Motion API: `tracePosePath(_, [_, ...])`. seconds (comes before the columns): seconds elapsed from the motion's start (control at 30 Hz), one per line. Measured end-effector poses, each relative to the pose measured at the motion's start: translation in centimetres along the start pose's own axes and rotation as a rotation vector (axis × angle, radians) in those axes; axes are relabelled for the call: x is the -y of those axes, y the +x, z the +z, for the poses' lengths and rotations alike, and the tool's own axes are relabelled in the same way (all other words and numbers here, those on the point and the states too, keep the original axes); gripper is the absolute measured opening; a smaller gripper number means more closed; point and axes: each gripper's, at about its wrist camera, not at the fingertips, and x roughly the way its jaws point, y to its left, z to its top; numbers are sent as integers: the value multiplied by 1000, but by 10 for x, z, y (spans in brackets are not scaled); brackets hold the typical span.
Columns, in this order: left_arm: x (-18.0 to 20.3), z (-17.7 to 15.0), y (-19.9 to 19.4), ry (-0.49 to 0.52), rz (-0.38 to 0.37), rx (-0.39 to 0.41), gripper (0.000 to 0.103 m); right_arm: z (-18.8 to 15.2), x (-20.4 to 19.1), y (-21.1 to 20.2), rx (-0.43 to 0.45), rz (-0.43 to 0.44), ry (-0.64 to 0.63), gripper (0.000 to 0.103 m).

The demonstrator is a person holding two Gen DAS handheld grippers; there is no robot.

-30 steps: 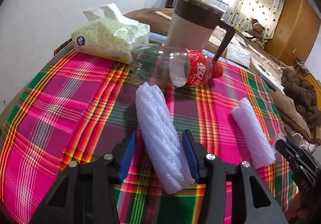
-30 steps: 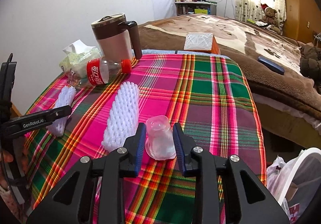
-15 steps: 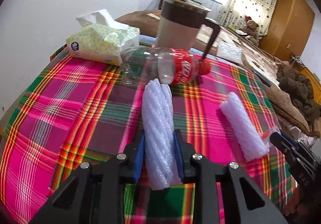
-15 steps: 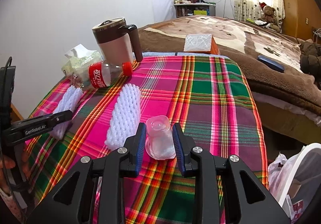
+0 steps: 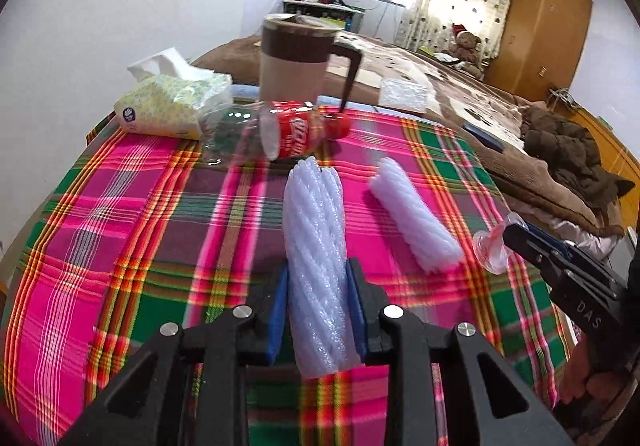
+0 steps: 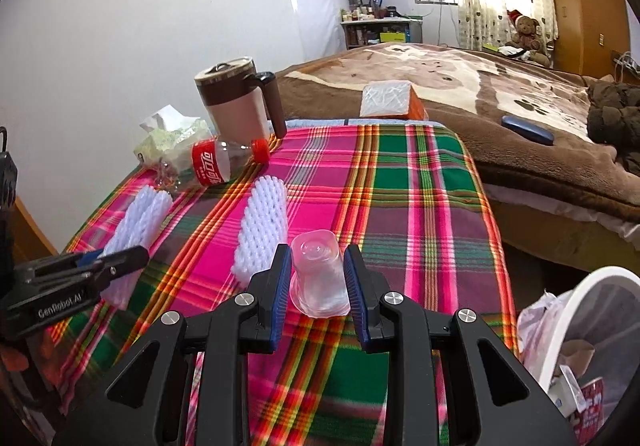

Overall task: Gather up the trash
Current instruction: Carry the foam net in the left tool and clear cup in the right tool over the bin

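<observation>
A brown-lidded jug (image 6: 236,102) stands upright at the far edge of the plaid-covered desk (image 6: 420,190), with a tissue pack (image 5: 168,106) just beside it. Beyond lies a bed (image 6: 480,86) with a teddy bear (image 6: 524,32) near spotted curtains (image 5: 460,2).

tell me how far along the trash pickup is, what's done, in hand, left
Done: the white bin already holds wrappers. In hand: the left gripper is shut on one foam sleeve, and the right gripper is shut on a clear plastic cup. Left: a second foam sleeve and the cola bottle lie on the plaid cloth.
</observation>
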Motion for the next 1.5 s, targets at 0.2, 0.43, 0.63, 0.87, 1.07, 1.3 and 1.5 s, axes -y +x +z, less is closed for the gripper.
tracePosePath(0.2, [22,-6,-16,45,-29,10,29,-1,10,-21,29,-24,14,28])
tracePosePath(0.43, [54,-11,-34,93,-76,37,29,-4,27,-46,66,-51,41,28])
tracePosePath(0.63, [87,-15,-47,144,-136,61,29,-11,46,-66,90,-91,72,28])
tracePosePath(0.87, [130,-21,-57,211,-205,75,29,-21,75,-92,117,-146,118,28])
tracePosePath(1.07, [166,-28,-56,265,-260,65,29,-27,97,-108,137,-200,149,28])
tracePosePath(1.3, [208,-33,-55,319,-317,56,29,-36,125,-129,162,-264,202,28])
tracePosePath(1.5, [240,-37,-43,346,-371,25,29,-45,153,-136,146,-321,247,28])
